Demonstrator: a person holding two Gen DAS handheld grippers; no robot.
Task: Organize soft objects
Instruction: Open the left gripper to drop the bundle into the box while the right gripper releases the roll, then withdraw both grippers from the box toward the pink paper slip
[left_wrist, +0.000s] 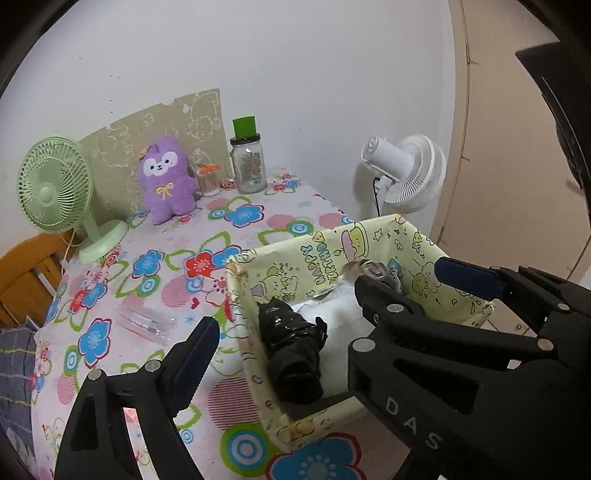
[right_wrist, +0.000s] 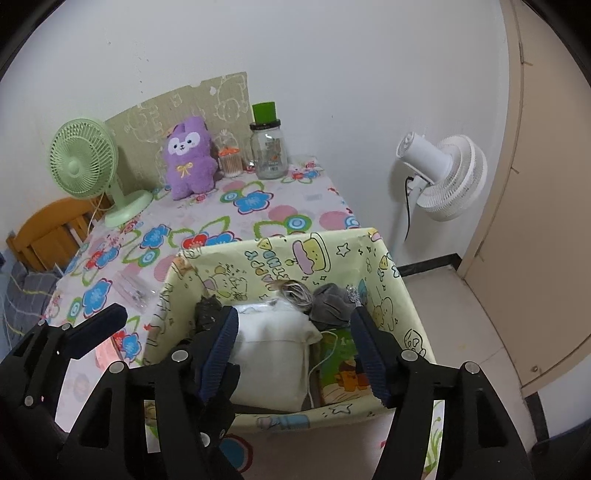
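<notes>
A yellow cartoon-print fabric box (left_wrist: 295, 254) (right_wrist: 391, 295) stands at the table's near right edge. It holds a white pillow (right_wrist: 273, 354), a black bundle (left_wrist: 291, 350) (right_wrist: 207, 310) and a grey cloth (right_wrist: 332, 302). A purple plush toy (left_wrist: 168, 181) (right_wrist: 190, 162) sits at the back of the table. My left gripper (left_wrist: 280, 314) is open at the box's left wall. My right gripper (right_wrist: 295, 343) is open and empty above the box, its fingers either side of the pillow. It also shows in the left wrist view (left_wrist: 402, 284).
A green desk fan (left_wrist: 55, 184) (right_wrist: 88, 162) stands back left. A glass jar with green cap (left_wrist: 247, 162) (right_wrist: 267, 147) and a cotton-swab pot (right_wrist: 231, 162) stand at the back. A clear plastic packet (left_wrist: 147, 321) lies on the floral tablecloth. A white floor fan (right_wrist: 443, 177) stands right.
</notes>
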